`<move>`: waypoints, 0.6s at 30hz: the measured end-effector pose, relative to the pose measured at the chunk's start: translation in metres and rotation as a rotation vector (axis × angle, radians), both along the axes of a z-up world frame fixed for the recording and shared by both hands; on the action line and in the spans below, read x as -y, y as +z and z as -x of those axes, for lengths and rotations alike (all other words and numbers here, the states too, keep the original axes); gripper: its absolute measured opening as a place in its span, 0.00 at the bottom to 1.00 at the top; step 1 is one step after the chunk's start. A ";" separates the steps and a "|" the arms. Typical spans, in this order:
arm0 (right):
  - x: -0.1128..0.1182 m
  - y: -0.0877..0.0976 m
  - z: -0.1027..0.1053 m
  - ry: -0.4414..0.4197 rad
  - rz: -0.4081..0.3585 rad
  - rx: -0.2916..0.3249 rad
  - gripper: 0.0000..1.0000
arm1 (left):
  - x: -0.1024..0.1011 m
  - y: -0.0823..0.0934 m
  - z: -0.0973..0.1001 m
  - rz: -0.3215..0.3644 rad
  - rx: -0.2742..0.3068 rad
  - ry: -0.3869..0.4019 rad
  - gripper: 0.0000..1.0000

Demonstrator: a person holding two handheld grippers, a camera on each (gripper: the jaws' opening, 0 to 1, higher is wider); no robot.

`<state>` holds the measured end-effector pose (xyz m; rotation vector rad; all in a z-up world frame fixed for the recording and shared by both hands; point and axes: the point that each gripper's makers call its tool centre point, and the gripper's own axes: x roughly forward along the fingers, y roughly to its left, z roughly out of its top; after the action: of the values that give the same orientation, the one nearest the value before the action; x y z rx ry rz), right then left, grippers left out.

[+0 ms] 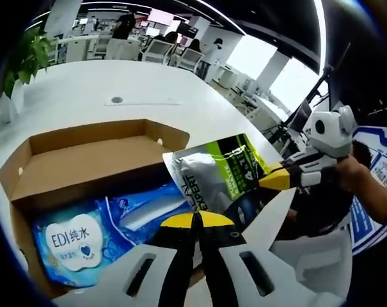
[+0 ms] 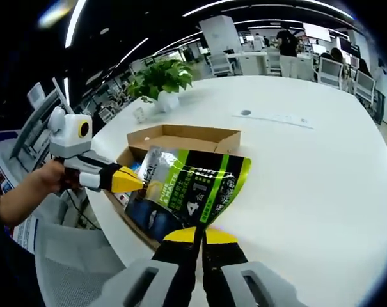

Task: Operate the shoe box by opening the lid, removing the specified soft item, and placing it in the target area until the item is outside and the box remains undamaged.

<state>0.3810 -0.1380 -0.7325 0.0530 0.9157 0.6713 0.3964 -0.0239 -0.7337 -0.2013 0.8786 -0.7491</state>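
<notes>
An open brown shoe box [image 1: 84,153] [image 2: 180,137] sits near the white table's edge, with a blue wet-wipes pack [image 1: 78,240] lying inside. A soft silver, green and black pouch [image 1: 219,173] [image 2: 187,185] is held tilted over the box's open side. My left gripper [image 1: 196,220] has its yellow-tipped jaws pressed together at the pouch's lower edge; in the right gripper view it [image 2: 137,181] meets the pouch's left edge. My right gripper [image 2: 196,235] is shut on the pouch's near corner, and in the left gripper view it [image 1: 270,181] pinches the pouch's right edge.
The white table [image 2: 308,166] stretches wide beyond the box, with a round cable port [image 2: 245,112]. A potted plant [image 2: 161,80] stands at its far side. A white chair [image 1: 321,256] is beside the table edge. A person's hand [image 2: 27,185] holds the left gripper.
</notes>
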 end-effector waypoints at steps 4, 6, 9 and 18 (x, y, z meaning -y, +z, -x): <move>0.010 -0.002 -0.001 -0.013 0.008 -0.003 0.00 | 0.009 0.000 -0.001 0.000 0.000 -0.014 0.00; 0.016 -0.003 -0.002 -0.023 0.013 -0.003 0.00 | 0.015 0.000 -0.001 0.004 -0.001 -0.020 0.00; 0.024 -0.004 -0.003 -0.036 0.019 -0.005 0.00 | 0.024 0.001 -0.001 0.008 -0.002 -0.028 0.00; 0.050 -0.011 -0.004 -0.065 0.043 -0.015 0.00 | 0.050 -0.004 -0.001 0.012 -0.011 -0.053 0.00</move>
<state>0.3852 -0.1881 -0.7435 0.0489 0.9389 0.5913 0.3979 -0.0738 -0.7375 -0.1929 0.8926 -0.8036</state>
